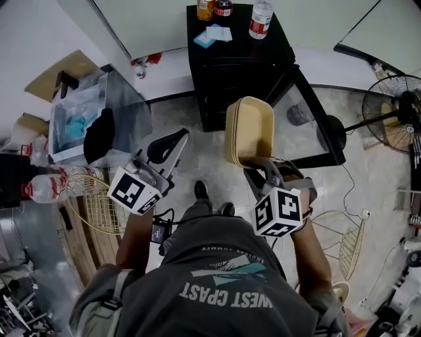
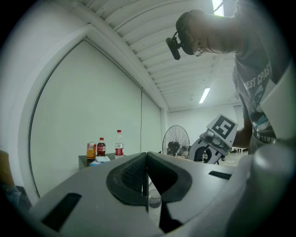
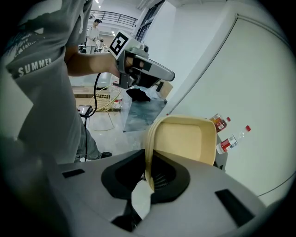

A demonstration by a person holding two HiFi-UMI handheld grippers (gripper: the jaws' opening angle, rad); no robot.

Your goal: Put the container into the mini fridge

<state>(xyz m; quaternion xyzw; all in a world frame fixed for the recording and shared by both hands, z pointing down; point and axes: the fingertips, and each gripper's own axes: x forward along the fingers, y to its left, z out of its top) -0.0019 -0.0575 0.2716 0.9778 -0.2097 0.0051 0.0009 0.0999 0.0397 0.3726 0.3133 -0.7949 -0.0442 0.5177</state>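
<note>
A beige shallow container [image 1: 250, 130] hangs on edge in front of the black mini fridge [image 1: 240, 72]. My right gripper [image 1: 263, 168] is shut on its rim. In the right gripper view the container [image 3: 185, 139] rises from between the jaws of the right gripper [image 3: 149, 173], which pinch its lower edge. The fridge's glass door [image 1: 309, 160] stands swung open to the right. My left gripper [image 1: 172, 141] is to the left of the container, apart from it. The left gripper [image 2: 147, 176] is shut and has nothing between its jaws.
Several bottles [image 1: 260, 18] and small packets [image 1: 214, 34] stand on top of the fridge. A clear box [image 1: 92, 115] and wire racks [image 1: 99, 204] lie at the left. A floor fan [image 1: 395, 108] stands at the right. My shoes [image 1: 201, 191] are on the floor below.
</note>
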